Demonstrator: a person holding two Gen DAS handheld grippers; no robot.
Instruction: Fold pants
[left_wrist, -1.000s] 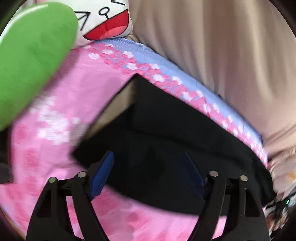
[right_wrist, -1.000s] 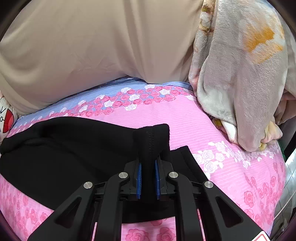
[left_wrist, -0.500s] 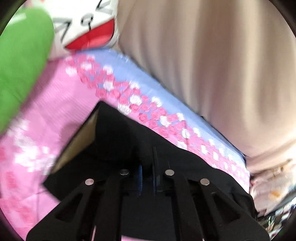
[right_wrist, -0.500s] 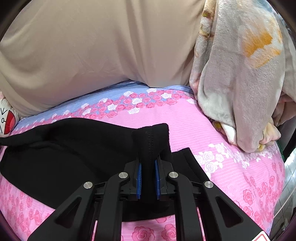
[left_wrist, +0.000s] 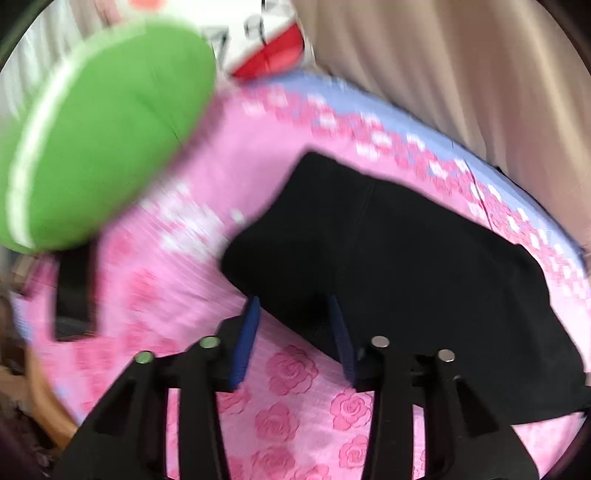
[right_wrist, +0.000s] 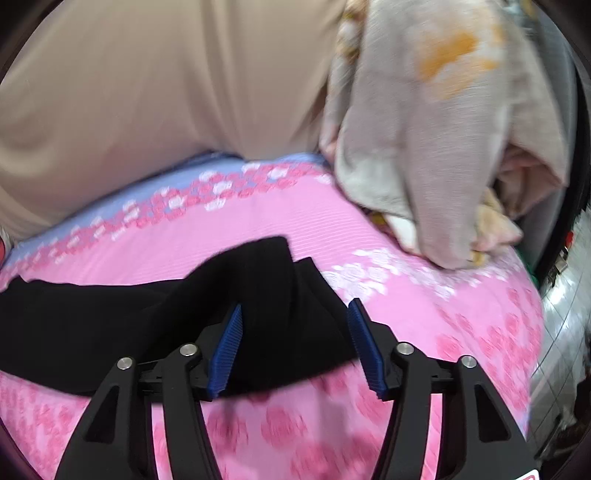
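Black pants (right_wrist: 110, 317) lying lengthwise across pink bed (right_wrist: 424, 302), both tongs, left (left_wrist: 293, 314) and right (right_wrist: 295, 314), just opened, cloth between, unclamped

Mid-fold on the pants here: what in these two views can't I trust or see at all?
- Left wrist view: black pants run behind the left tongs at the bottom; near edge hidden.
- Left wrist view: motion blur smears the green cushion and pink sheet.
- Right wrist view: pants cut off at the left edge, so the full fold cannot be seen.
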